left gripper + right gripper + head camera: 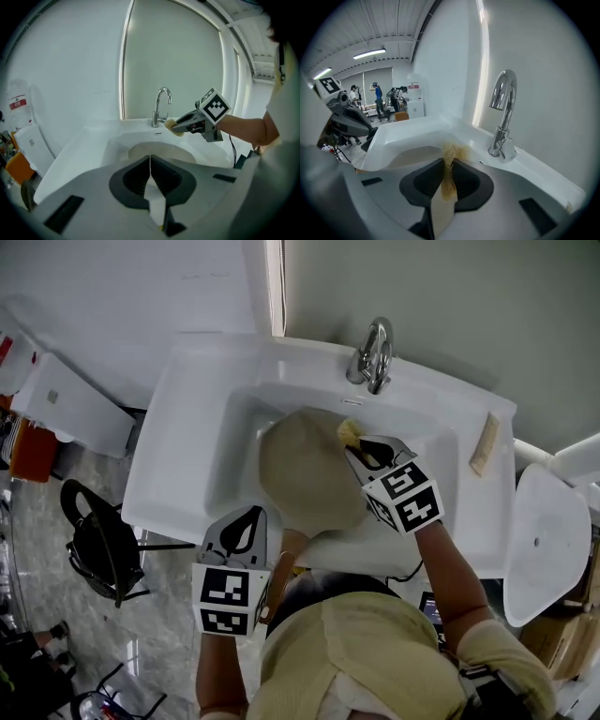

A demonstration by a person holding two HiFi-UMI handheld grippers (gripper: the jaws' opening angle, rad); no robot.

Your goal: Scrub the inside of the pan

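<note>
A beige pan [305,479] lies in the basin of the white sink [178,437]. My right gripper [356,442] is shut on a yellow fibrous scrubber [349,432] at the pan's far rim, just below the faucet. In the right gripper view the scrubber [450,154] sticks out past the closed jaws, above the pan [410,157]. My left gripper [251,514] hovers over the sink's front edge, near the pan's near side, with its jaws shut and nothing seen between them. From the left gripper view the pan [159,151] lies ahead, with the right gripper [179,125] above its far side.
A chrome faucet [373,354] stands at the back of the sink. A tan pad [485,444] lies on the sink's right ledge. A white lidded bin [544,540] stands to the right, a black chair [98,545] on the floor to the left.
</note>
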